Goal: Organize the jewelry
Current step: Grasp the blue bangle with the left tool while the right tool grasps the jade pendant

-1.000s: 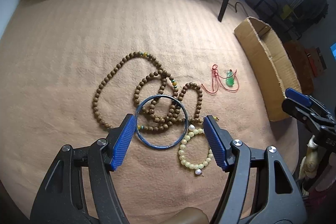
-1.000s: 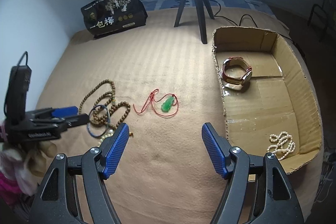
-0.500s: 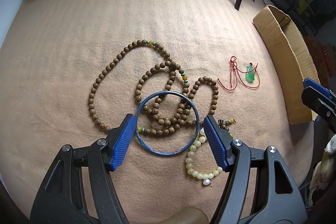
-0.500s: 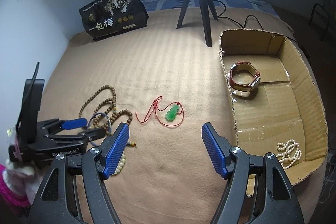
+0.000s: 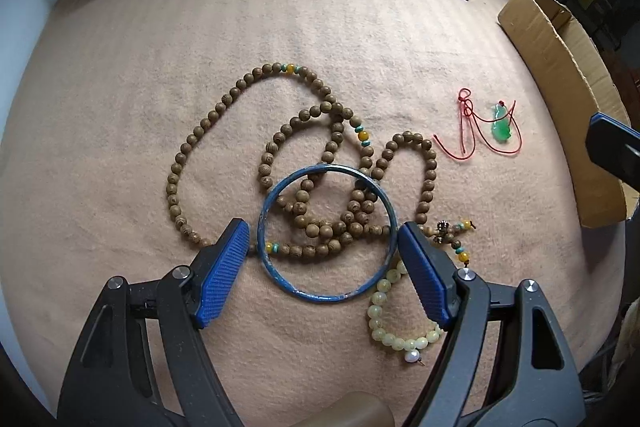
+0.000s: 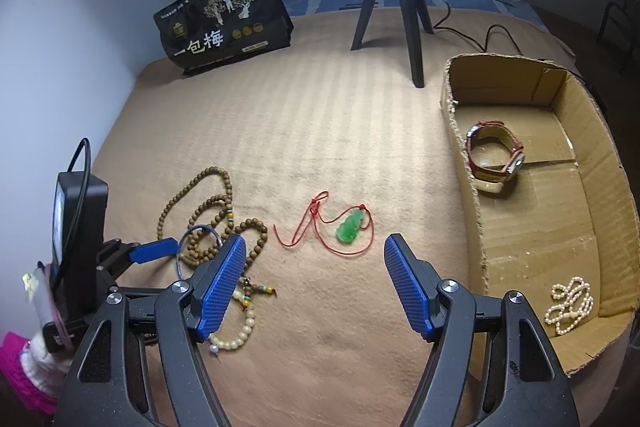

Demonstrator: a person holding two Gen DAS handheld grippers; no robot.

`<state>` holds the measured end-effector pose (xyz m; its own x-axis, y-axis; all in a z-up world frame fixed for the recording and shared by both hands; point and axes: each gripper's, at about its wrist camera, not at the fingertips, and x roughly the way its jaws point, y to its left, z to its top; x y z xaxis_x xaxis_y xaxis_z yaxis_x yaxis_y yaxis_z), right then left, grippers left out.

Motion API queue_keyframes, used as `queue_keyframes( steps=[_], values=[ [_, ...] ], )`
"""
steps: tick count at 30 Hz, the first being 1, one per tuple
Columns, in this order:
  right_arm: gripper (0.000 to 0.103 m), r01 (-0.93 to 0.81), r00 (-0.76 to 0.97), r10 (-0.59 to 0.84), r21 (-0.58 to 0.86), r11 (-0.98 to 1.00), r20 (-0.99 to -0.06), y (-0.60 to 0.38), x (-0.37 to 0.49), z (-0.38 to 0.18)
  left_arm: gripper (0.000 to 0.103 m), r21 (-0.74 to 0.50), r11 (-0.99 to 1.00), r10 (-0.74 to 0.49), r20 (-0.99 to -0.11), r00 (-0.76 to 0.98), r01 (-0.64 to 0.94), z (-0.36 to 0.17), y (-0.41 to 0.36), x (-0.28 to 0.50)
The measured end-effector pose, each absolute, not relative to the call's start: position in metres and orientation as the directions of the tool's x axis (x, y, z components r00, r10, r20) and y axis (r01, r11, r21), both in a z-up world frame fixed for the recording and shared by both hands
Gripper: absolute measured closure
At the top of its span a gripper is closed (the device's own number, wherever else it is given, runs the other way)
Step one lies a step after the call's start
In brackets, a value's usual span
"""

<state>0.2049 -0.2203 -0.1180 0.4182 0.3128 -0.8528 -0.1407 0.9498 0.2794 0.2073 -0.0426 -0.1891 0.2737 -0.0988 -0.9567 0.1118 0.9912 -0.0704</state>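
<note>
A blue bangle (image 5: 320, 299) lies flat on the beige blanket, on top of a long brown wooden bead necklace (image 5: 224, 115). My left gripper (image 5: 322, 227) points down over it and its jaws are opening. The bangle sits between the pads, which do not press on it. A pale yellow bead bracelet (image 5: 394, 341) lies beside and partly under the right finger. A green pendant on a red cord (image 6: 350, 227) lies just ahead of my right gripper (image 6: 315, 239), which is open and holds nothing. The cardboard box (image 6: 500, 58) at the right holds a leather-strap watch (image 6: 496, 163) and a pearl strand (image 6: 570, 305).
A black snack bag (image 6: 224, 23) and a black tripod (image 6: 404, 7) with a trailing cable stand at the back of the blanket. A pale wall runs along the left. The left gripper's finger (image 6: 152, 251) shows at the left of the right wrist view.
The left gripper has come down closer over the bangle and its jaws stand wider. In the right wrist view the pendant and box have shifted right, and the pendant is nearer the fingers.
</note>
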Motion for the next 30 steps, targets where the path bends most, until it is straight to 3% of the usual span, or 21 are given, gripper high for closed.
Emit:
queue_keyframes(
  steps=[8,11,21,30],
  values=[
    [0.032,-0.112,0.365,0.26,0.235,0.966,-0.894,-0.211,0.226,-0.14,0.024,-0.095,0.99,-0.12,-0.953,0.277,0.103,-0.191,-0.039,0.209],
    [0.046,-0.086,0.335,0.232,0.216,0.973,-0.913,-0.209,0.235,-0.151,0.024,-0.102,0.989,-0.128,-0.951,0.281,0.104,-0.19,-0.038,0.208],
    [0.059,-0.034,0.294,0.167,0.165,0.986,-0.941,-0.203,0.251,-0.179,0.024,-0.16,0.983,-0.178,-0.944,0.28,0.086,-0.191,-0.033,0.212],
    [0.074,-0.043,0.3,0.117,0.109,0.993,-0.947,-0.198,0.255,-0.186,0.031,-0.166,0.983,-0.182,-0.941,0.286,0.081,-0.189,-0.038,0.21]
  ],
)
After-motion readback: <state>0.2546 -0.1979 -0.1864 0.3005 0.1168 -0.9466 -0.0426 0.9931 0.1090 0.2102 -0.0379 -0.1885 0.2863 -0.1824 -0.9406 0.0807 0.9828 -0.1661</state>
